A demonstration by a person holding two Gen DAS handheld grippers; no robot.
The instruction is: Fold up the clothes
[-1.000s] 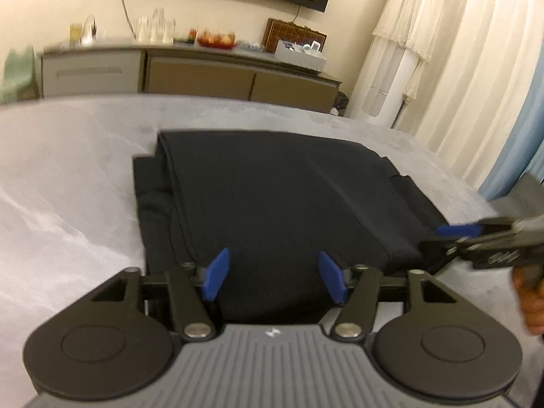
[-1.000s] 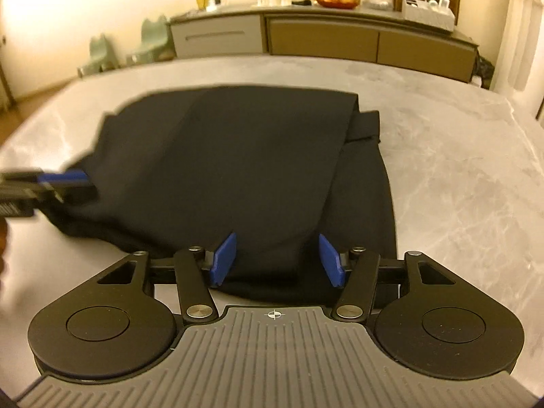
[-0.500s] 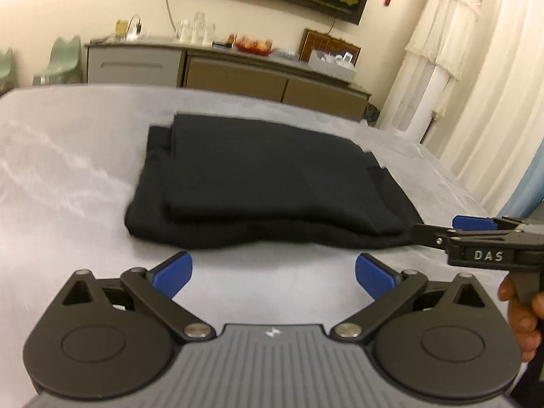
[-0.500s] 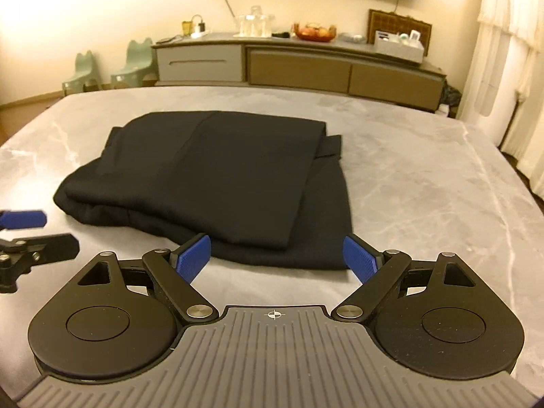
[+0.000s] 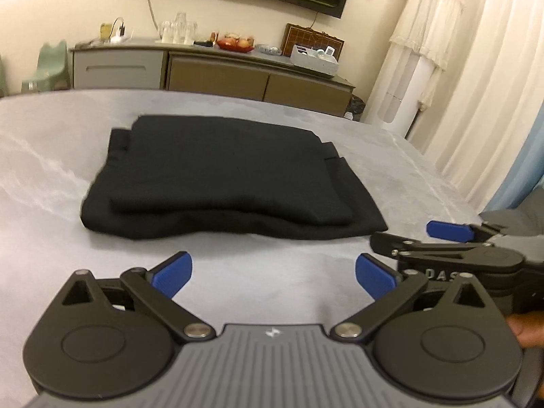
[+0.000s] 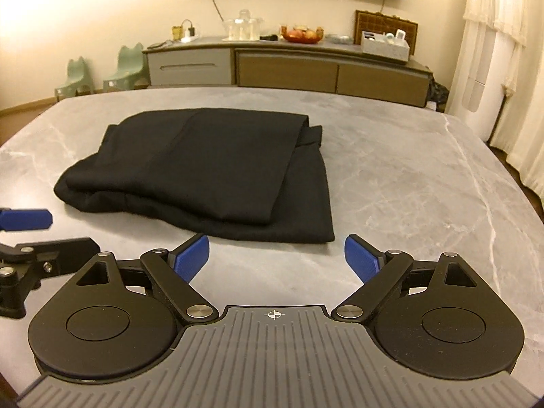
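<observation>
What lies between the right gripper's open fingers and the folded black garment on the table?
Nothing: in the right wrist view only bare marble table separates the right gripper from the black garment.

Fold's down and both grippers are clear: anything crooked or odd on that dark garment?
Slightly uneven: the folded black fabric garment on the grey marble table has its top layer set back, so the lower layer sticks out along the near and right edges.

I see the black garment point(image 5: 224, 183) folded flat in layers, lying just ahead of my spread left claw point(image 5: 273, 273), untouched.
</observation>
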